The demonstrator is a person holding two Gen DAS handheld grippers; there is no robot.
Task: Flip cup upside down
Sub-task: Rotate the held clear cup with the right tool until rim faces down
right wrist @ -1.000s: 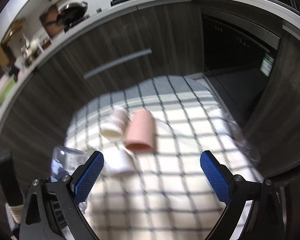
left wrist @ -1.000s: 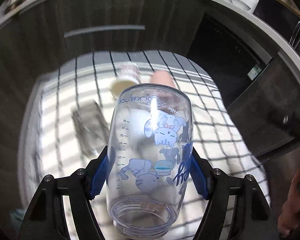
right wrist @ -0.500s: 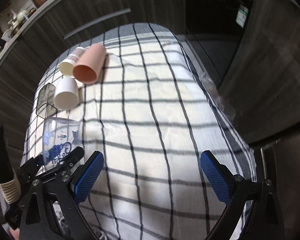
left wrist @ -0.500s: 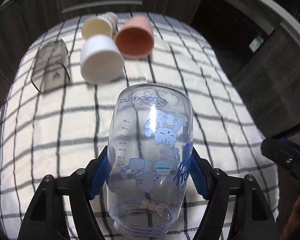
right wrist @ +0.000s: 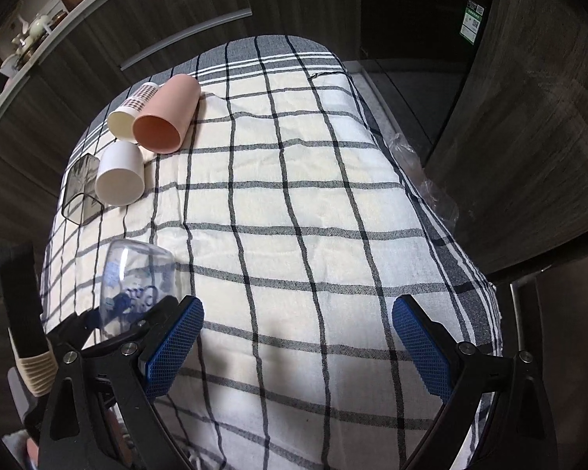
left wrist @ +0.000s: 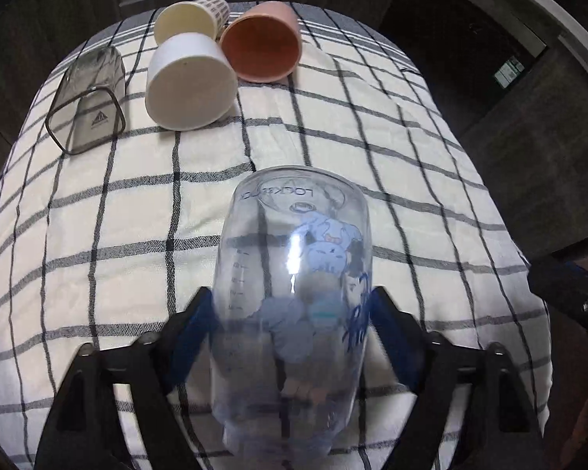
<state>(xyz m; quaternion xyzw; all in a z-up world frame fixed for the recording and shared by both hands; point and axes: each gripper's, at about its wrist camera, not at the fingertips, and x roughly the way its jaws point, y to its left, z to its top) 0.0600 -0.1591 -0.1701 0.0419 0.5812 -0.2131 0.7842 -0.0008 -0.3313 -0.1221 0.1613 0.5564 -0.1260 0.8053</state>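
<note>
A clear plastic cup point(left wrist: 294, 297) with blue cartoon prints sits between the blue pads of my left gripper point(left wrist: 294, 325), base pointing away from the camera, mouth toward it. The gripper is blurred and its pads look slightly apart from the cup walls. The cup is low over the checked cloth point(left wrist: 117, 235). In the right wrist view the same cup point(right wrist: 137, 278) shows at the left with the left gripper under it. My right gripper point(right wrist: 298, 337) is open and empty above the cloth point(right wrist: 313, 196).
At the far left of the cloth lie a white cup point(left wrist: 188, 82), a pink cup point(left wrist: 260, 41), a cream patterned cup point(left wrist: 188, 19) and a grey square clear cup point(left wrist: 86, 102). Dark cabinets point(right wrist: 529, 117) surround the table. A plastic bag point(right wrist: 431, 188) hangs at the right edge.
Both grippers have tilted down toward the cloth. The left gripper has brought the clear cup lower and its pads now look a little wider apart.
</note>
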